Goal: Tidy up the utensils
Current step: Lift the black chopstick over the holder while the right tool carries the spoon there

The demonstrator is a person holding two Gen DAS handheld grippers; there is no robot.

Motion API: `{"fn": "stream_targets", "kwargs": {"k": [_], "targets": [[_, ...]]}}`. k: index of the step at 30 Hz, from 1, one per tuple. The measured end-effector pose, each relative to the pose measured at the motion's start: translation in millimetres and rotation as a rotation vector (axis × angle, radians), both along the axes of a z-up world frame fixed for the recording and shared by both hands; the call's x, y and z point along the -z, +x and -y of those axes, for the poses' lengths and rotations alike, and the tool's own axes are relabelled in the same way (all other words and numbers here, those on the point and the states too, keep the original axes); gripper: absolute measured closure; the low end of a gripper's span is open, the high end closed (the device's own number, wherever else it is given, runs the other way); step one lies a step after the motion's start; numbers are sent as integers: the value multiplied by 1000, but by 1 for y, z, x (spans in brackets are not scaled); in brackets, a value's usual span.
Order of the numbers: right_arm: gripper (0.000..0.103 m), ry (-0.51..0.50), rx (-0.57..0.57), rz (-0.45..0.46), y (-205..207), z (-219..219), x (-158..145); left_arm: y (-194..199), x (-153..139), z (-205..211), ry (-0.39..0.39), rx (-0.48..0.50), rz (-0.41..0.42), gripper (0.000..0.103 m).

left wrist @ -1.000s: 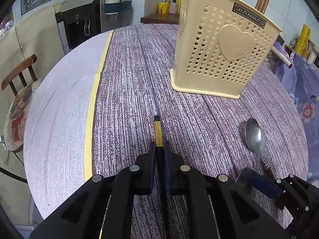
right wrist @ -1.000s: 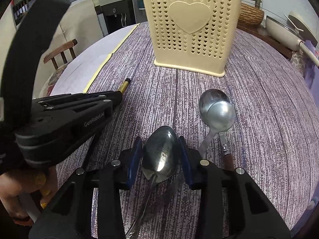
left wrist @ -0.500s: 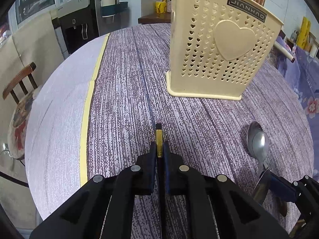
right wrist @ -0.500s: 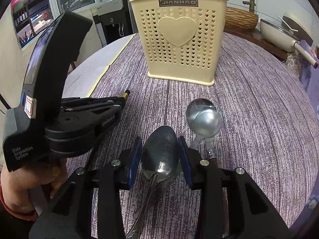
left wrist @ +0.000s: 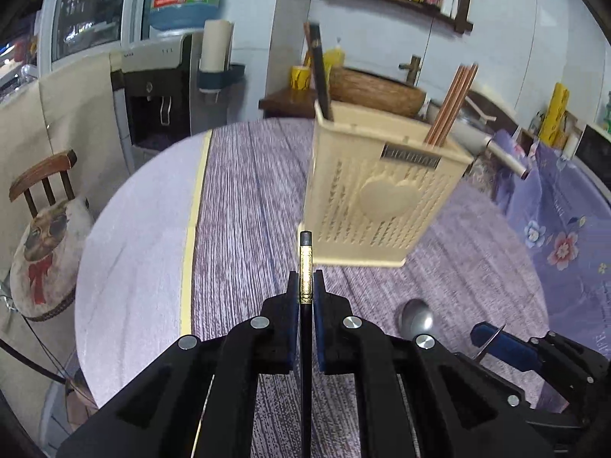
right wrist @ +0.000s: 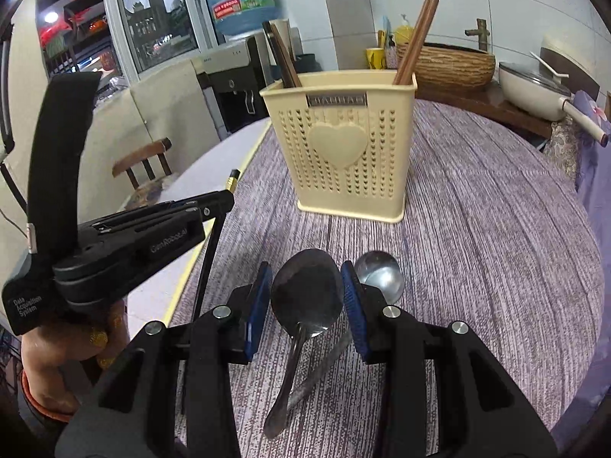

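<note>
My left gripper (left wrist: 305,290) is shut on a black chopstick with a gold band (left wrist: 305,267), held above the table in front of the cream utensil holder (left wrist: 382,198). The left gripper also shows in the right wrist view (right wrist: 225,200). My right gripper (right wrist: 307,294) is shut on the bowl of a steel spoon (right wrist: 305,290), lifted off the table; its handle hangs down. The holder (right wrist: 347,152) has brown chopsticks (right wrist: 416,38) and dark chopsticks (right wrist: 282,57) in it. A second spoon (right wrist: 380,274) lies on the table behind the right fingers; it also shows in the left wrist view (left wrist: 416,318).
The round table (right wrist: 477,229) has a purple striped cloth with a yellow tape line (left wrist: 193,229). A wooden chair (left wrist: 46,221) stands at the left. A water dispenser (left wrist: 160,95), a woven basket (right wrist: 446,65) and a white pan (right wrist: 534,87) are behind the table.
Both grippers have risen from the table with their loads, the chopstick and the spoon. The views now look over the holder's top rim.
</note>
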State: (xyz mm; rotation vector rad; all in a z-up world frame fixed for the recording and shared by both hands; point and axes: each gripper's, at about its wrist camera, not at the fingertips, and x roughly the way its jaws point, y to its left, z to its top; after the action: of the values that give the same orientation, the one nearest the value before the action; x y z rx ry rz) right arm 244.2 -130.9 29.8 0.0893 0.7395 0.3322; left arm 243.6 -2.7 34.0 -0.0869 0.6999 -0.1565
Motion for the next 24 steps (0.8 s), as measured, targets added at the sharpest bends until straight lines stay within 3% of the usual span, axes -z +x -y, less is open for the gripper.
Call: {"fn": "stream_targets", "kwargs": {"k": [11,24], "targets": [[65,-46,-32,87,-7,-3,-37,-15,-49,-2,-26,2,137,95],[66,-48,-43,93,-1,-2,-40,-20,-62,-3,-35,12,174,95]]}}
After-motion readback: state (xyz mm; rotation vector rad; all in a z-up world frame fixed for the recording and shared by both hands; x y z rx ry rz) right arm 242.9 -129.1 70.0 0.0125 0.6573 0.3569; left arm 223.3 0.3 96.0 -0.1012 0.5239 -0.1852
